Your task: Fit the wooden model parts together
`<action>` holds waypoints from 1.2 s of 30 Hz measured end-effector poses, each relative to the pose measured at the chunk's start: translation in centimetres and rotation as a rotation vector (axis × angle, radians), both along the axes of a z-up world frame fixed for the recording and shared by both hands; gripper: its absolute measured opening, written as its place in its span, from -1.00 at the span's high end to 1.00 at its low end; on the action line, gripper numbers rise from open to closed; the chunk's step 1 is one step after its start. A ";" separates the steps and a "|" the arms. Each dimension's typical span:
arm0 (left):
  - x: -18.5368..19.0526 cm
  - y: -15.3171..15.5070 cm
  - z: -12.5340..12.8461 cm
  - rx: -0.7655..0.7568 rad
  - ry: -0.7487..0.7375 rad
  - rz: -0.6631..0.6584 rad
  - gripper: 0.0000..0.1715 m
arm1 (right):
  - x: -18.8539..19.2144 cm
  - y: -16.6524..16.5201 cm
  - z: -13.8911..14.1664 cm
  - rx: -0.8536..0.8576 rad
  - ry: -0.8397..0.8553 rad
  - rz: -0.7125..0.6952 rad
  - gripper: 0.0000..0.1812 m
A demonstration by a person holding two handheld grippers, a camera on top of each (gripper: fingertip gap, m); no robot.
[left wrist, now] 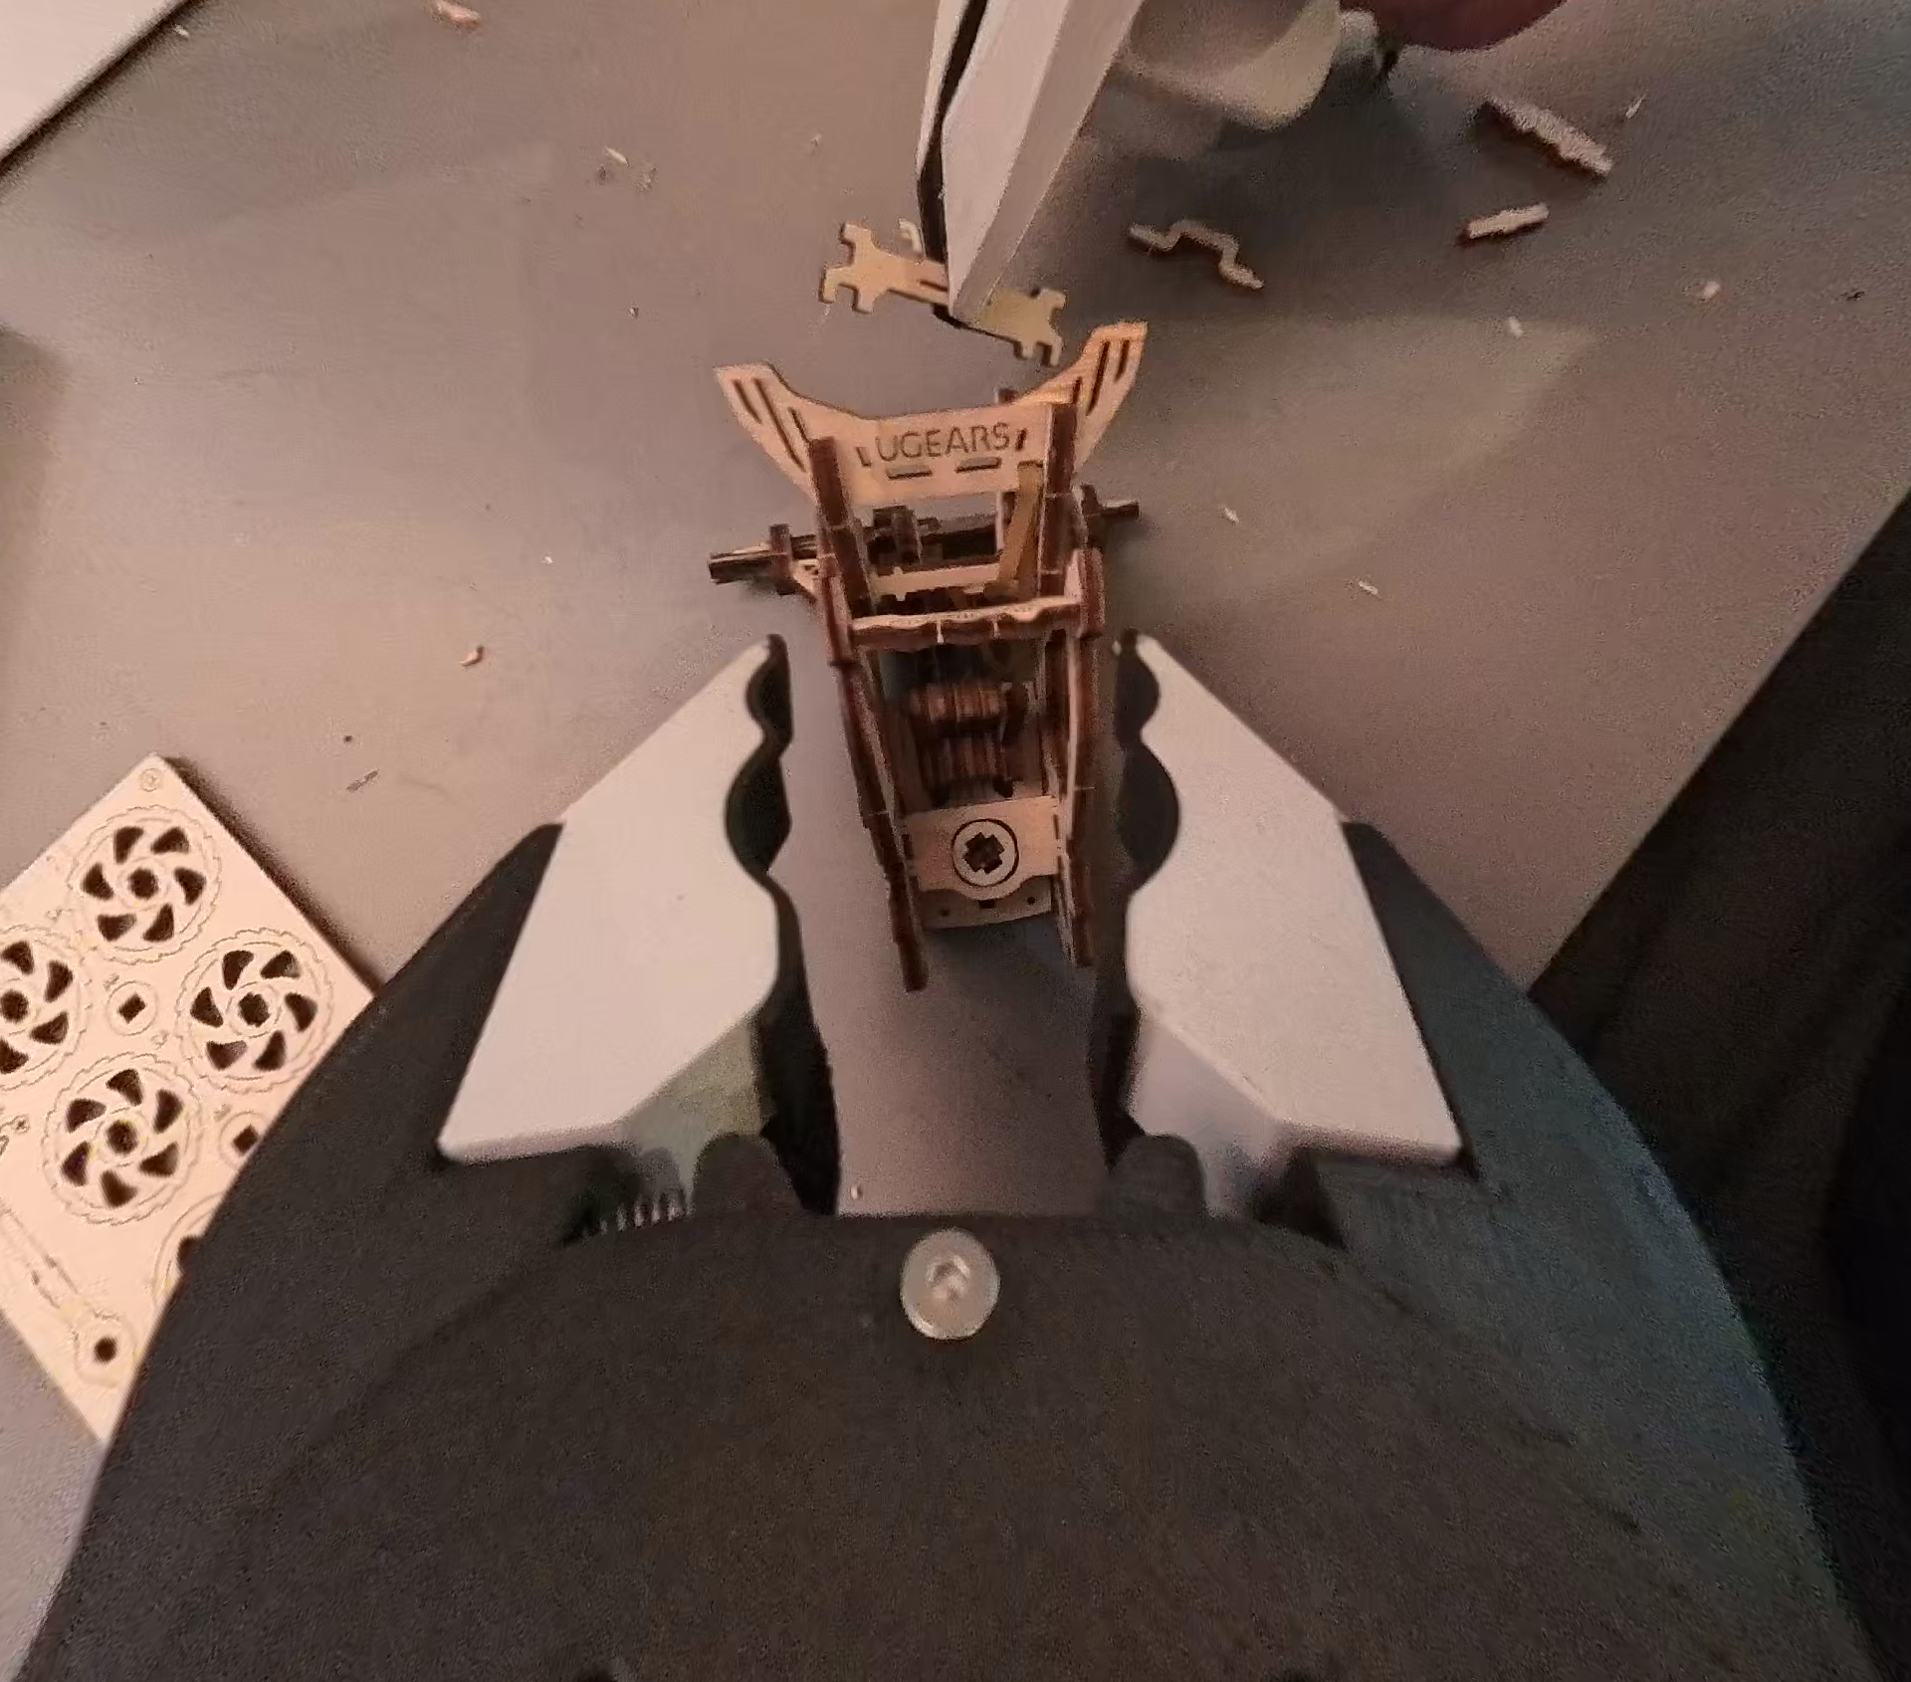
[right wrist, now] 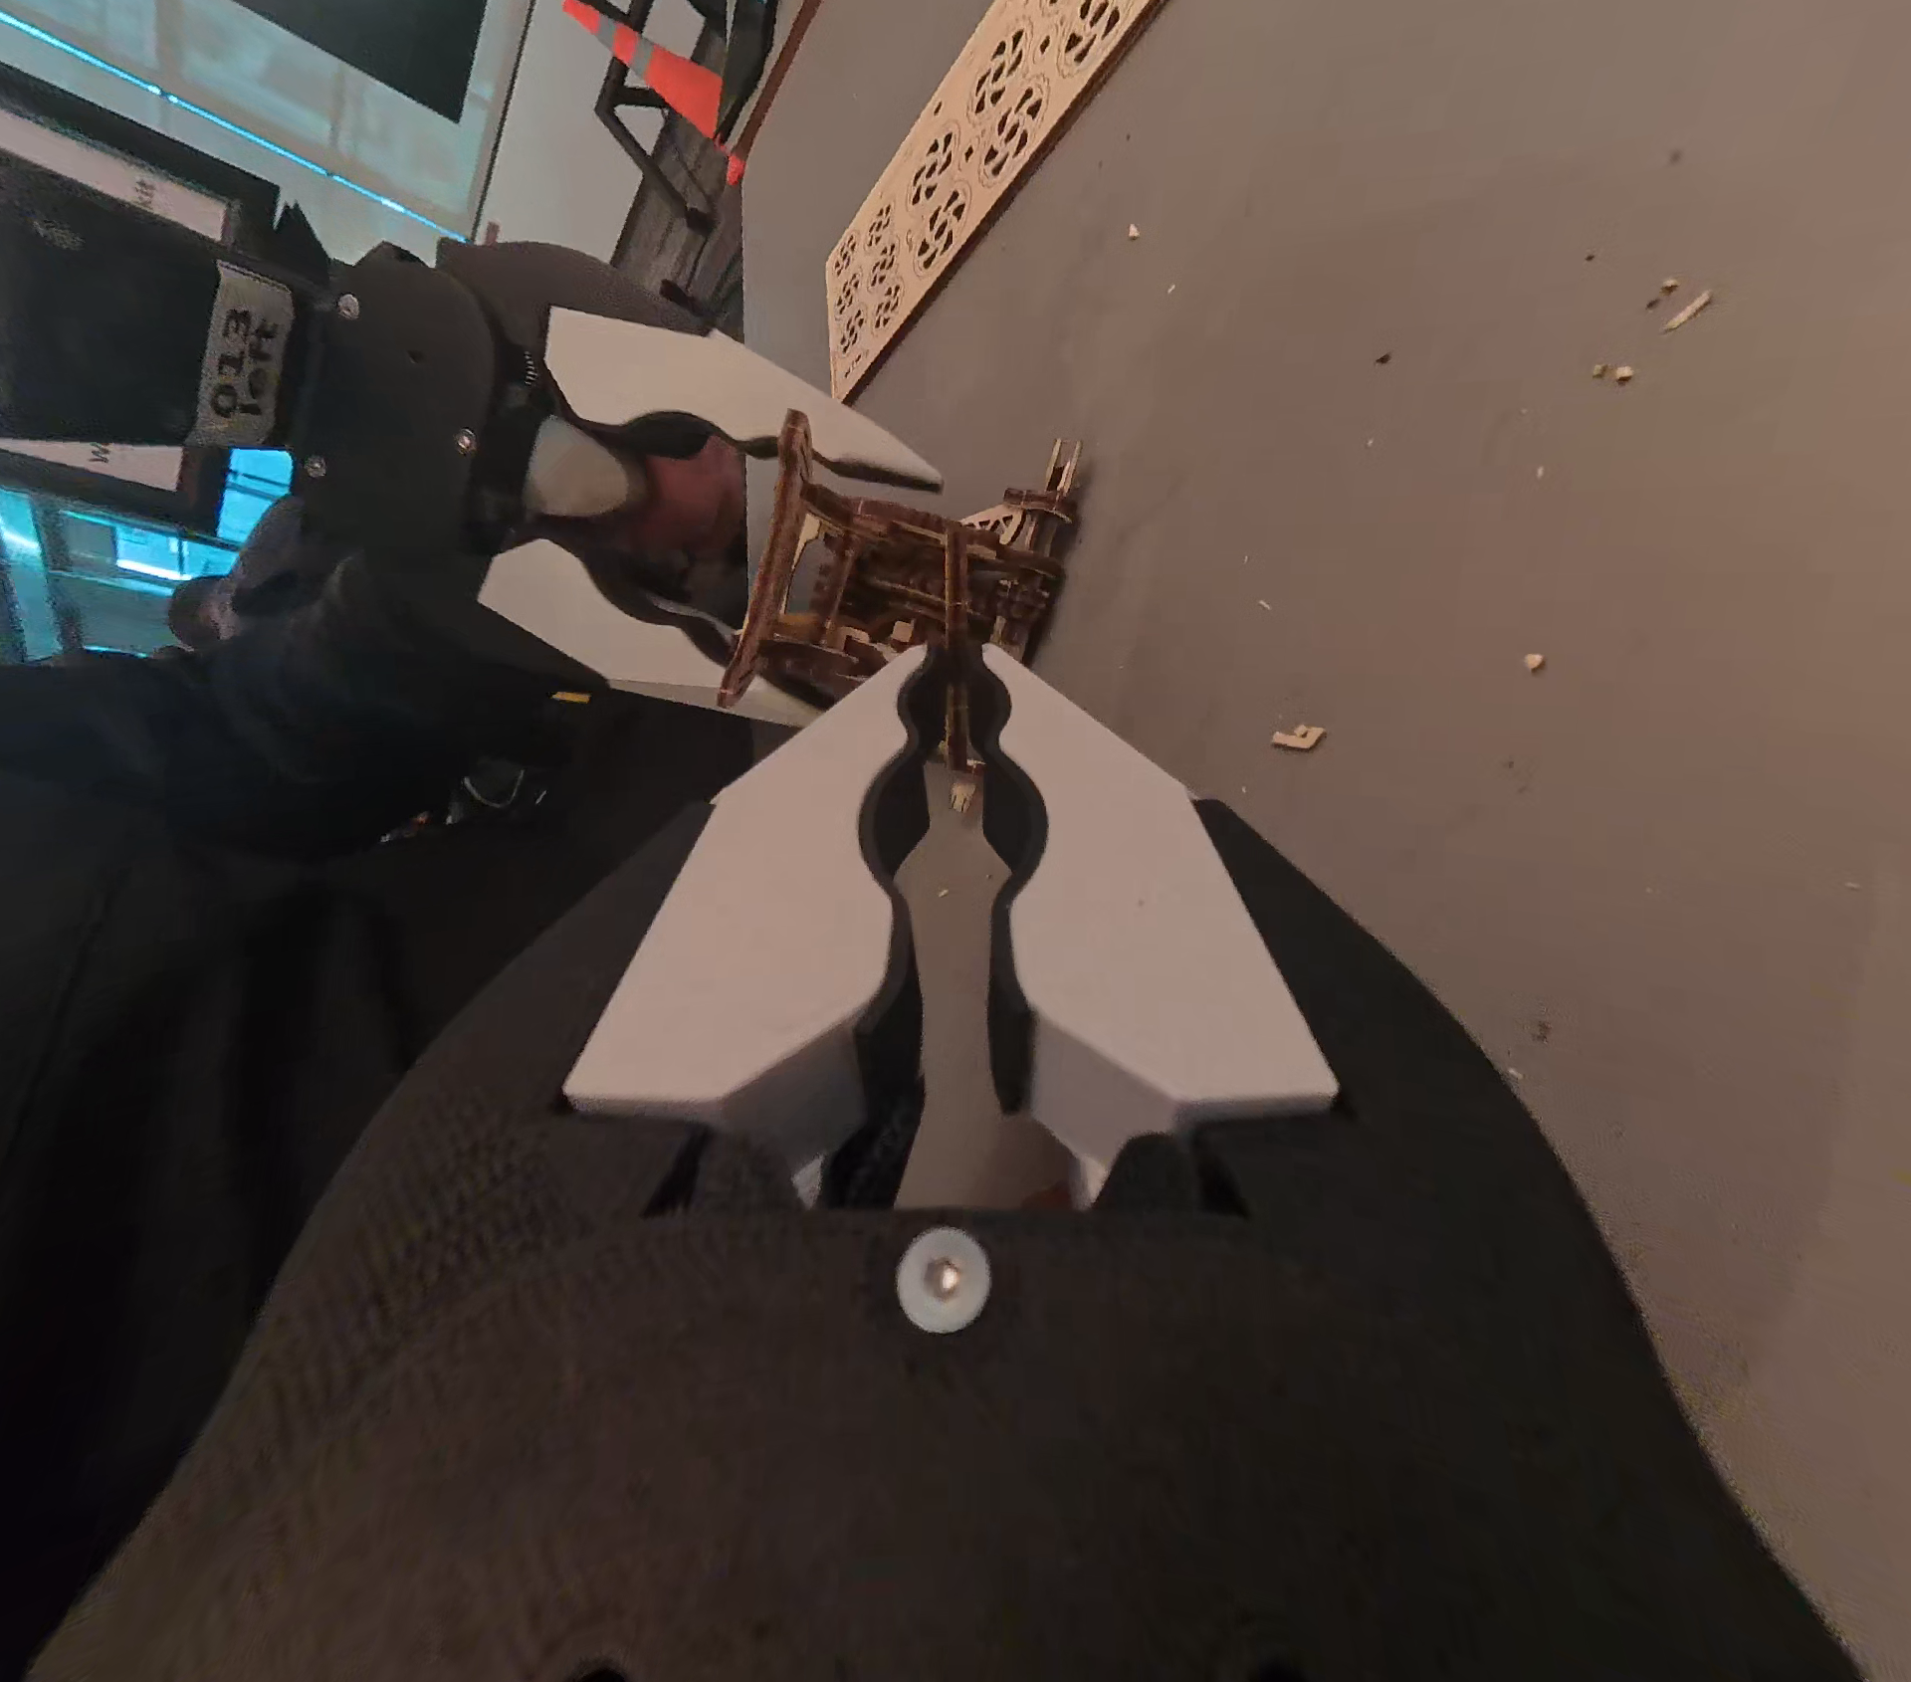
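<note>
Left wrist view: model (left wrist: 962, 681) mostly built, between the open left gripper (left wrist: 951, 671); right gripper (left wrist: 957, 298) pinches a bracket (left wrist: 879, 273), unfitted.

The half-built model (left wrist: 962, 681) stood on the grey table, a narrow frame of pale and dark brown ply with stacked gears inside, a curved plate across its far end and axle stubs poking out both sides. Just past it a small flat part (left wrist: 879, 267) with notched ends was held off the table. Loose wavy strips (left wrist: 1194, 252) lay further right, and a sheet of cut-out gears (left wrist: 134, 1012) lay near left.
</note>
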State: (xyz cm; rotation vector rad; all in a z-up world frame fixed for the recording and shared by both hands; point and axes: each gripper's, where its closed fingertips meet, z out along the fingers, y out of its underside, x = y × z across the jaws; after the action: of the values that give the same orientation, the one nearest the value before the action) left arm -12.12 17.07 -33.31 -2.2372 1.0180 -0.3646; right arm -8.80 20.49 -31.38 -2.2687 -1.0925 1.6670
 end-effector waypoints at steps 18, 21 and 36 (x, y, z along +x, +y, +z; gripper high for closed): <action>1.0 0.1 0.0 0.325 0.171 -0.086 0.47 | -0.4 -1.8 -0.3 -0.011 0.006 0.058 0.99; 1.0 0.1 0.0 0.335 0.184 -0.095 0.47 | -0.4 -1.9 -0.3 0.003 -0.003 0.064 0.99; 0.8 0.3 0.2 0.367 0.221 -0.113 0.47 | -0.6 -1.7 -0.1 0.147 0.003 0.077 0.99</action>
State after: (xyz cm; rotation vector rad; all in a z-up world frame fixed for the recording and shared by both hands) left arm -11.31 17.42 -33.11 -1.9208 1.2195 0.0260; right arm -9.43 18.74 -31.52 -2.1593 -1.2714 1.5591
